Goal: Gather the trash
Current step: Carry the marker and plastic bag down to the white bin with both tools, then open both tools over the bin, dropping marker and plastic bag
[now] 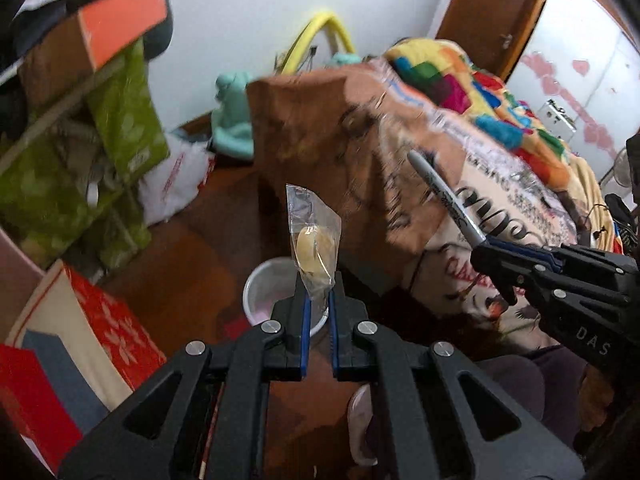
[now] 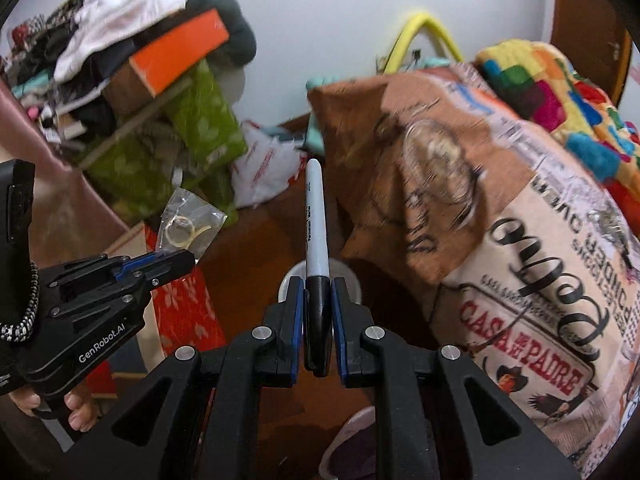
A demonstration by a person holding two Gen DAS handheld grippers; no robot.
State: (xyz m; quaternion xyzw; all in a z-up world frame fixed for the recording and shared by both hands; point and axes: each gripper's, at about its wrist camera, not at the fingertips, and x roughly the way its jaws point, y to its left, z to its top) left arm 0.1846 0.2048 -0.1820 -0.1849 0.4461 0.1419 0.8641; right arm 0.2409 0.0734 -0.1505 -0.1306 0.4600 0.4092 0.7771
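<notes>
Both pairs of jaws were pinched on trash. Left gripper point(image 1: 318, 300) nipped the bottom edge of a small clear plastic packet point(image 1: 314, 236) with a pale yellow ring inside, so it stood upright above the fingers. It looked feather-light, crinkly and slick — a grip on the edge seemed enough. Right gripper point(image 2: 318, 312) clamped the black cap end of a marker point(image 2: 316, 224), whose white barrel pointed away; judged stiff, smooth and light, it could swivel if held loosely. Below both, on the brown floor, stood a white bin point(image 1: 264, 292). Nearby lay a printed bedspread point(image 2: 520, 260) — and red boxes point(image 1: 100, 320) to the left.
</notes>
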